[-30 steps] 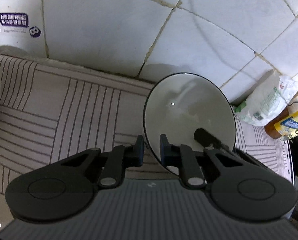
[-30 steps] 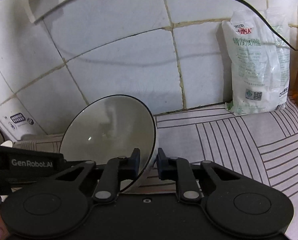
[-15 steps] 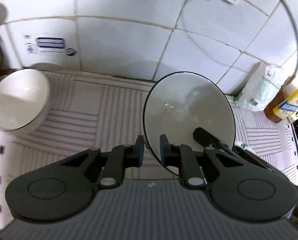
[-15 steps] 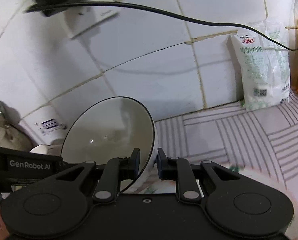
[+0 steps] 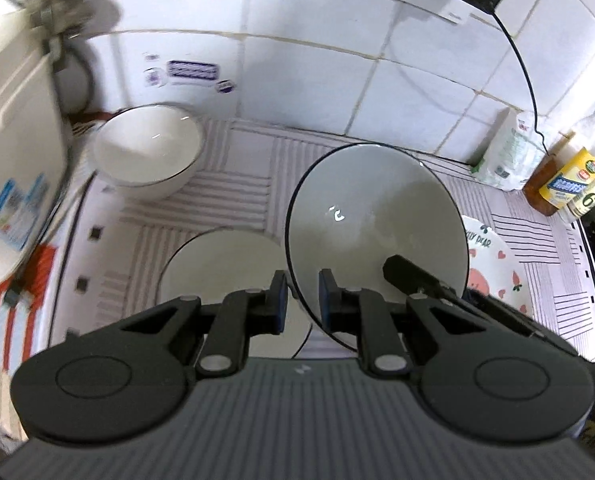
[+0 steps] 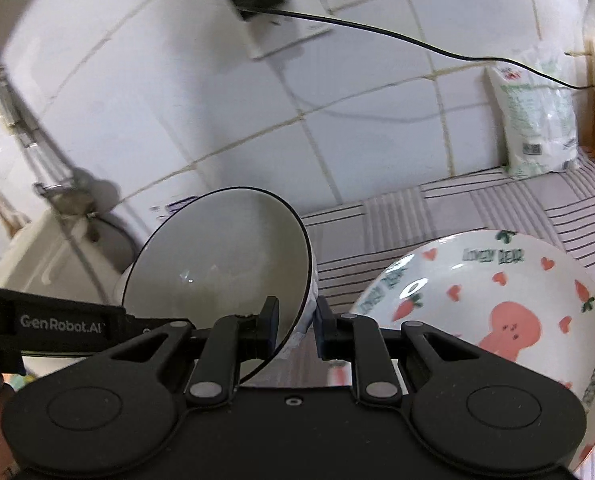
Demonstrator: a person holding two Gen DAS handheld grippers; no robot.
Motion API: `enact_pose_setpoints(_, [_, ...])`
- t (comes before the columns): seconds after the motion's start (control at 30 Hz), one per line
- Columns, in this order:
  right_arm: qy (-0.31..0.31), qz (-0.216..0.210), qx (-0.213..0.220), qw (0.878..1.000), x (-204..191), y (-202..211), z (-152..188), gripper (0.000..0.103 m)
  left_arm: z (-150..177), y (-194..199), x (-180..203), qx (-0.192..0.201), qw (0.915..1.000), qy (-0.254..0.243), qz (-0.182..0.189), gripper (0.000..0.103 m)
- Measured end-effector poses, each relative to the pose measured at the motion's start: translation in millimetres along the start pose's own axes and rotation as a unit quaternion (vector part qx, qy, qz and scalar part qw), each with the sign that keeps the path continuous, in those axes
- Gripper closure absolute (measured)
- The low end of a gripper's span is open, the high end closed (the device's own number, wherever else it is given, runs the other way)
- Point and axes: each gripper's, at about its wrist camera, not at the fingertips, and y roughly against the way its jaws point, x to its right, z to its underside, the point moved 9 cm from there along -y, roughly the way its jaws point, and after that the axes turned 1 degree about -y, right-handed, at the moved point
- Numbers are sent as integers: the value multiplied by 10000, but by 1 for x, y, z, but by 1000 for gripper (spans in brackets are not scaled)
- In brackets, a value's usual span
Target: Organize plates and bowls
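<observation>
Both grippers hold one grey bowl with a black rim, lifted and tilted above the counter. My left gripper is shut on its left rim; my right gripper is shut on its right rim, and the bowl also shows in the right wrist view. A second grey bowl sits on the counter below the left gripper. A white bowl stands at the back left. A white plate with pink hearts and bears lies under the right gripper and also shows in the left wrist view.
A striped mat covers the counter below a white tiled wall. A white packet and a yellow-labelled bottle stand at the back right. A wall socket with a black cable is above. A white appliance stands at left.
Both grippers have risen and pulled back with the grey bowl between them. The second grey bowl, the patterned plate and the white appliance have come into view below.
</observation>
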Motion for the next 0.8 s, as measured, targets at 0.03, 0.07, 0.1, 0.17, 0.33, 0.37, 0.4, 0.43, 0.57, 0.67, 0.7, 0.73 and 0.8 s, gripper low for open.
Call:
enact_pose_setpoints(0.03, [-50,-45,-57,10000,-3,2,4,81,5,4,-4,9,10000,22,-32,88])
enact_pose_setpoints(0.07, [-68,-82,-96,9999,-6,4,9,81,11,7,-8,2,10000,47,-50,88])
enact_pose_setpoints(0.1, [-75,-108,-103,9999,-10,6,13,81,16,9,-12,-22,10000,74,-59,88])
enact_pose_setpoints(0.17, [-32,-127,-155,9998,-17,11,21,81,23,16,-17,-92,9999,113,-58,88])
enact_pose_setpoints(0.33, [26,-164,-263,9995,-29,23,36,81,38,29,-22,-147,9998,125,-34,88])
enact_pose_setpoints(0.37, [61,-160,-263,9995,-32,26,38,81,41,31,-24,-159,9998,121,-16,88])
enact_pose_setpoints(0.4, [121,-150,-260,9995,-34,28,40,81,42,32,-25,-177,9998,122,-4,88])
enact_pose_setpoints(0.43, [181,-137,-255,9994,-37,29,42,80,44,32,-27,-199,9997,130,12,88])
enact_pose_setpoints(0.57, [333,-144,-246,9990,-42,30,45,80,51,29,-34,-246,9994,237,2,88])
enact_pose_setpoints(0.67, [263,-263,-277,9989,-41,22,50,81,56,22,-41,-304,9989,342,-91,88])
enact_pose_setpoints(0.7, [251,-273,-297,9989,-42,20,52,81,58,19,-44,-338,9987,377,-106,88])
enact_pose_setpoints(0.73, [255,-289,-296,9988,-42,17,54,81,59,17,-47,-374,9984,417,-107,88])
enact_pose_setpoints(0.8, [324,-293,-315,9985,-45,12,56,81,61,13,-52,-426,9978,490,-102,88])
